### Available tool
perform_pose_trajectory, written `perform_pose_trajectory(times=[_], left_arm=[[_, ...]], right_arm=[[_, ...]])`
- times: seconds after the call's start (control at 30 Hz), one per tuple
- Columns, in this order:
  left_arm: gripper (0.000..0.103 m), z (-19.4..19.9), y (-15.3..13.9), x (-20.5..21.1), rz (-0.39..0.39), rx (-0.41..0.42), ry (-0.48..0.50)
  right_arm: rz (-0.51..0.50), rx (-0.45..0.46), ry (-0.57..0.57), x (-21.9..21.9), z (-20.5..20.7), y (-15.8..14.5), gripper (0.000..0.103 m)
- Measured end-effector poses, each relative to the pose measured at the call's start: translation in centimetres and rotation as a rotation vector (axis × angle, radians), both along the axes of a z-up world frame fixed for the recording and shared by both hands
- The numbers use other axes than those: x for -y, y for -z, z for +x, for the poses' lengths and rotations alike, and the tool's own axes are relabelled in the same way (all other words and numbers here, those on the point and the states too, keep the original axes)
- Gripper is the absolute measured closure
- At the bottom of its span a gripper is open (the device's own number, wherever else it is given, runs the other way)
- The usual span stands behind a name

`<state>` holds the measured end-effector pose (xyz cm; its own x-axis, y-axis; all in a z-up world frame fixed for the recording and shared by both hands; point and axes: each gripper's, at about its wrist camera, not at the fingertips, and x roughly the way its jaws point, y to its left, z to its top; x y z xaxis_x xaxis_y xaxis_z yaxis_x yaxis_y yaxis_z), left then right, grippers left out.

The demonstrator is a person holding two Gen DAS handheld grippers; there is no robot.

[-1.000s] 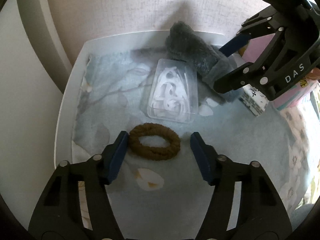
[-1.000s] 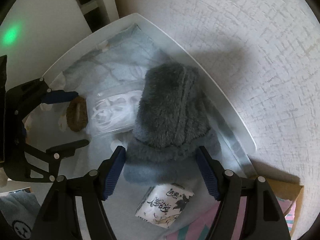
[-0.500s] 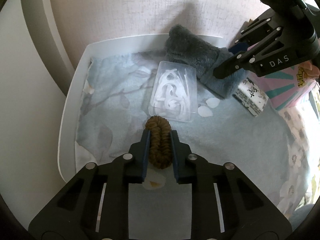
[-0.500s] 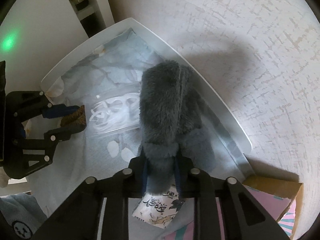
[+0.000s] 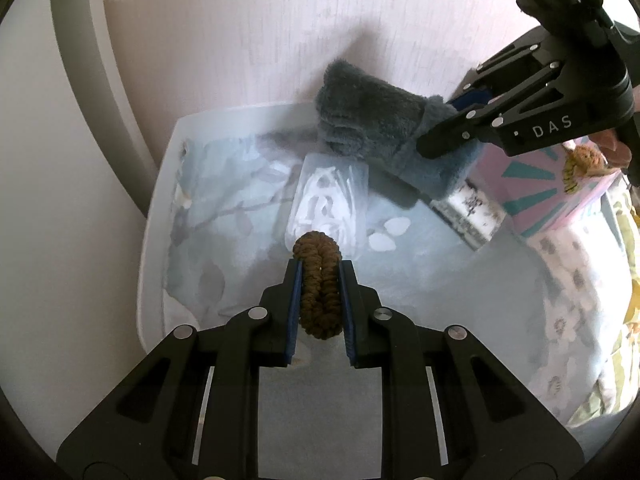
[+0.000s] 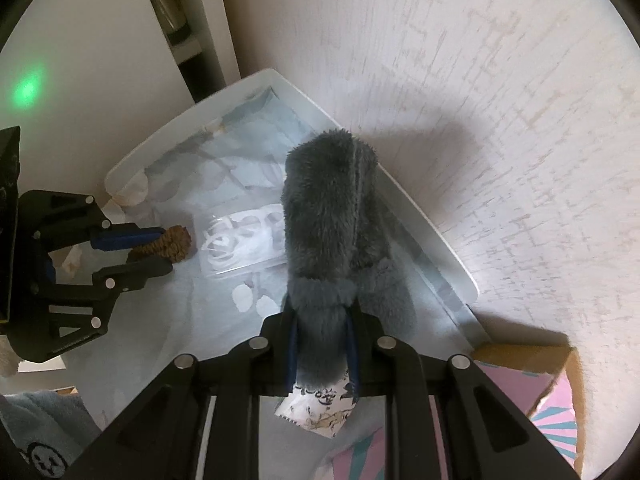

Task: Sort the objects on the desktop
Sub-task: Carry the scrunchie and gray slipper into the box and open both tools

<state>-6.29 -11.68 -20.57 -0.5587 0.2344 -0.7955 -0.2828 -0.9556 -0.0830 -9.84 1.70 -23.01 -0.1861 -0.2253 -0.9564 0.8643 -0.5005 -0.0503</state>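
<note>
Sorting looks barely begun — the left gripper (image 5: 319, 280) is clamped on the brown hair tie (image 5: 318, 284), the right gripper (image 6: 322, 344) on the fuzzy grey sock (image 6: 328, 216), both raised over the desk. A bag of white bits (image 5: 328, 204) and tissue pack (image 6: 316, 408) wait — nothing placed yet.

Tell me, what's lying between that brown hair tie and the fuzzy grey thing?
A clear packet of white loops lies between the hair tie and the grey glove, clearest in the right wrist view.
</note>
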Motion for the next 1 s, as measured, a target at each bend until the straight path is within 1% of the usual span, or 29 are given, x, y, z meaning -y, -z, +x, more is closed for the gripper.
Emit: perform_pose_trajectory(times=[0.13,0.2,0.37,0.53,0.67,0.77,0.9,1.0], left_arm=[[0.087,-0.5,-2.3,0.4,0.008,-0.013,0.0],[0.087,-0.9,-3.3,-0.1,0.015,-0.026,-0.003],[0.087,-1.0,-8.0,-0.2,0.019,-0.066,0.004],[0.087,-1.7,-12.6,-2.1,0.01,-0.11,0.044],[0.087,-3.2,-15.4,-5.1,0.003,-0.141,0.093],[0.087,-4.5,-16.0,-7.6,-0.007,-0.155,0.13],[0.087,-5.8,-16.4,-11.9,0.0,-0.162,0.208],[0.087,-6.9,-16.7,-15.8,0.001,-0.158,0.266]], right_arm=[[-0.032,0.019,0.004,-0.5,-0.2,-1.7,0.085],[-0.049,0.026,0.008,0.3,-1.5,-3.2,0.085],[-0.125,0.035,0.041,-2.3,-1.4,-7.7,0.085],[-0.184,0.03,0.082,-6.0,-1.8,-11.8,0.085],[-0.203,-0.01,0.137,-10.3,-2.0,-14.7,0.085],[-0.213,-0.033,0.192,-13.9,-2.2,-16.2,0.085],[-0.212,-0.056,0.272,-18.6,-2.7,-17.0,0.085],[-0.205,-0.064,0.334,-22.4,-2.7,-16.9,0.085]])
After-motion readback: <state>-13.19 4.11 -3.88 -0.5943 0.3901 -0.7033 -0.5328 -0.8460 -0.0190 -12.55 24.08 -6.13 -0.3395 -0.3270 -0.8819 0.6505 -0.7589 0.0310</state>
